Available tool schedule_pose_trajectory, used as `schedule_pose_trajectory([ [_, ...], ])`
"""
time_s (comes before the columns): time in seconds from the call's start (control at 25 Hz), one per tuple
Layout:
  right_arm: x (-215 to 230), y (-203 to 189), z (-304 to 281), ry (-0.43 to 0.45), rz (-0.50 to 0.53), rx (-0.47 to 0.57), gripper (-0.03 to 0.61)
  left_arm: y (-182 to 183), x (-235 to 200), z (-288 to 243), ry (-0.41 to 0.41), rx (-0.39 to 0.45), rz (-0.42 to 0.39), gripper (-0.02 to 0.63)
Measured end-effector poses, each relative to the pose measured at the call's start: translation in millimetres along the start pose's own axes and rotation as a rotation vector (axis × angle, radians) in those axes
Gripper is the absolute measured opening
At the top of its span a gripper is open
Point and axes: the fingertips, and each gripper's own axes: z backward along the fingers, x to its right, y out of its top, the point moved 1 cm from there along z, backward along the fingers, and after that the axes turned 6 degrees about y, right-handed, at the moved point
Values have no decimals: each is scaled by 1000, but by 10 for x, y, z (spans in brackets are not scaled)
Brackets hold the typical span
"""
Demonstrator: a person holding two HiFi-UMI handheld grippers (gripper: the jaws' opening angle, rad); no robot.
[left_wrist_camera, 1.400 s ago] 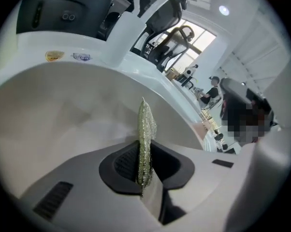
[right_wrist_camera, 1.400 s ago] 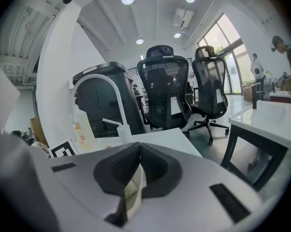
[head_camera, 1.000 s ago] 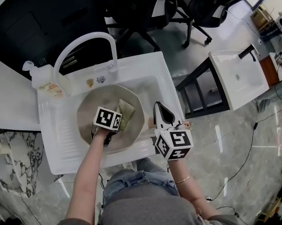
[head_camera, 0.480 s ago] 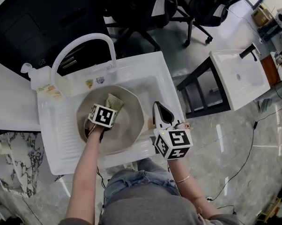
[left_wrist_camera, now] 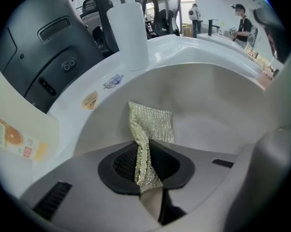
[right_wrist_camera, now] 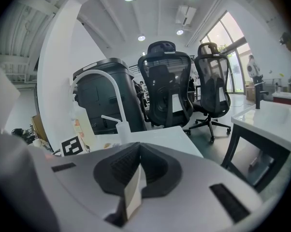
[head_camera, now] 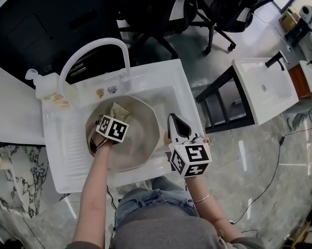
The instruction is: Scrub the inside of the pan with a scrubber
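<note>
The person's bare left forearm (head_camera: pixel 96 191) reaches forward and down into the basin; it carries the left gripper (head_camera: pixel 115 119), whose marker cube faces up over the near-left part of the pan; the right hand (head_camera: pixel 197 141) holds the right gripper (head_camera: pixel 175 123) lower and to the right, above the sink's right rim, its grey jaws pointing away from the body.

In the left gripper view the left gripper's (left_wrist_camera: pixel 148 178) dark jaws are pressed together on a pale yellow-green woven mesh scrubber (left_wrist_camera: pixel 150 129); the cloth is pinched into a fold between them and its free end fans out flat against the pan wall ahead; in the head view the scrubber (head_camera: pixel 117 110) lies at the pan's far-left inner side, just beyond the cube.

In the right gripper view the right gripper's (right_wrist_camera: pixel 136 178) jaws meet with nothing between them.

The wide, shallow beige pan (head_camera: pixel 145 134) sits inside the white moulded sink (head_camera: pixel 68 154) and fills most of the bowl; apart from the scrubber it holds nothing visible.

Beyond it a white arched faucet (head_camera: pixel 94 45) curves over the back edge; a white pump bottle with an orange label (head_camera: pixel 47 84) stands at the far-left corner; farther off are black office chairs (head_camera: pixel 218 4) and, to the right, a second white basin on a dark frame (head_camera: pixel 262 87).
</note>
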Motion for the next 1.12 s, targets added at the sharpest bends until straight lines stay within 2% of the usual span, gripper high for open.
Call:
schedule_pose_trajectory([
  [0.24,-29,-22,36,3,1,0,11,-39,-209,72,166,-12,-121,63],
  [0.36,-56,-6,69,5,5,4,11,-56,-269,145,211,-14,-155,64],
  [0.52,-131,-25,99,13,9,4,11,-103,-309,256,217,-4,-140,64],
  [0.68,-230,-33,134,21,15,5,11,-126,-377,441,200,34,-84,64],
  [0.76,-268,-41,168,21,16,8,11,-128,-374,560,148,72,-39,64],
  [0.8,-282,-43,186,20,15,11,11,-118,-343,629,95,98,-1,64],
  [0.96,-323,-65,261,12,14,21,11,-21,-108,939,-183,206,177,63],
  [1.12,-379,-88,338,-1,10,26,11,51,248,1211,-456,234,266,64],
])
